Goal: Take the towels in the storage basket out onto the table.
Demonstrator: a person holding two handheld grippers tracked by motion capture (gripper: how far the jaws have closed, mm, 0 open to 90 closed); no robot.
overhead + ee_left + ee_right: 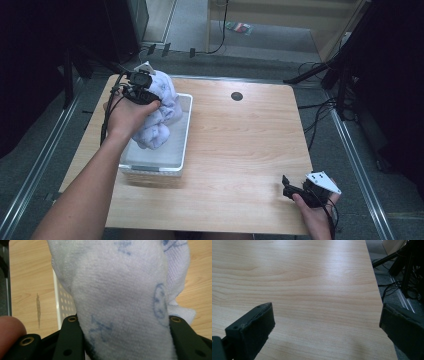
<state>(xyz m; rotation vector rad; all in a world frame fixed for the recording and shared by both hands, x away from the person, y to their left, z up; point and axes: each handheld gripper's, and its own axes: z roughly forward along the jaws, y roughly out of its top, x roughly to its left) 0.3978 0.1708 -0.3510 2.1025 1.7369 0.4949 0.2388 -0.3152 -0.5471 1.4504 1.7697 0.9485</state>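
A pale lilac towel (161, 107) with blue print hangs bunched from my left gripper (145, 96), which is shut on it above the white basket (183, 131) at the table's left. Its lower end still reaches into the basket. In the left gripper view the towel (120, 297) is pressed between both black jaws, with the perforated basket wall (63, 303) below. My right gripper (288, 189) rests at the table's front right corner, open. In the right gripper view its jaws stand wide apart over bare wood, my right gripper (327, 320) holding nothing.
The wooden table (240, 145) has a round dark cable hole (237, 96) near its far edge. Cables and dark stands (340, 80) lie on the floor to the right. Metal floor rails run along both sides.
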